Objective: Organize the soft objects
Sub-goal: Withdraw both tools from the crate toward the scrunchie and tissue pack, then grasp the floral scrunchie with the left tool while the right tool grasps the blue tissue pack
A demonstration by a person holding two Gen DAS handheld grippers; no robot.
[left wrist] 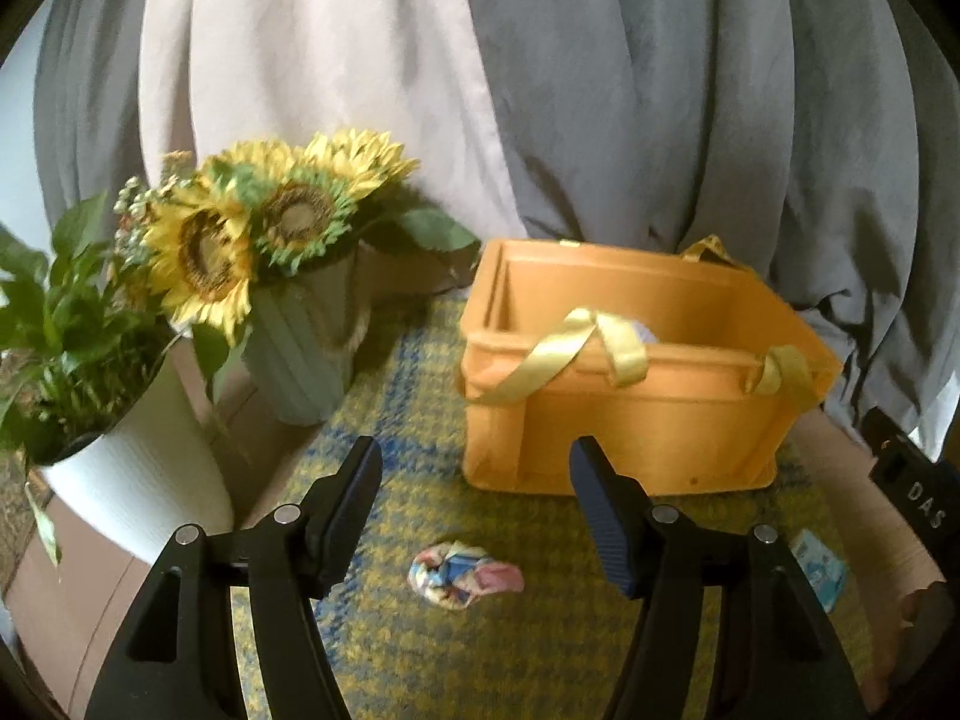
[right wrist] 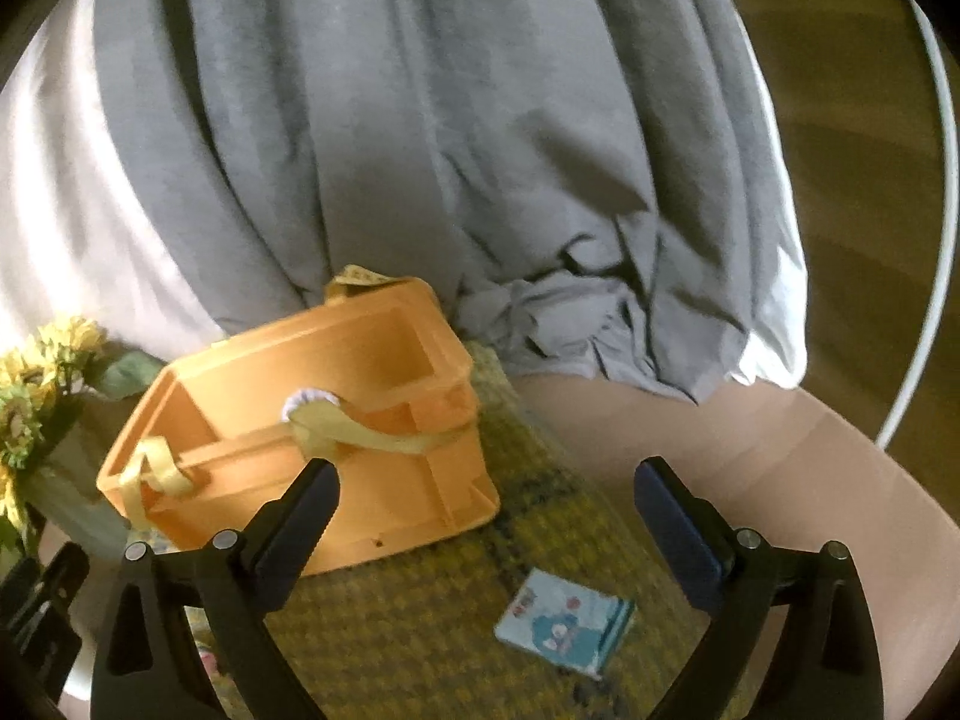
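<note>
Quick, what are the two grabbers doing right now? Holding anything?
Left hand-held gripper: open, holding nothing, above the knotted cloth bundle.
Right hand-held gripper: open wide, holding nothing, above the small blue packet.

orange bin (left wrist: 630,420) blocks ahead, mat (left wrist: 390,630) open

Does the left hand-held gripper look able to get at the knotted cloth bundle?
Probably yes: the left hand-held gripper is open, and the cloth bundle lies uncovered on the yellow mat ahead.
</note>
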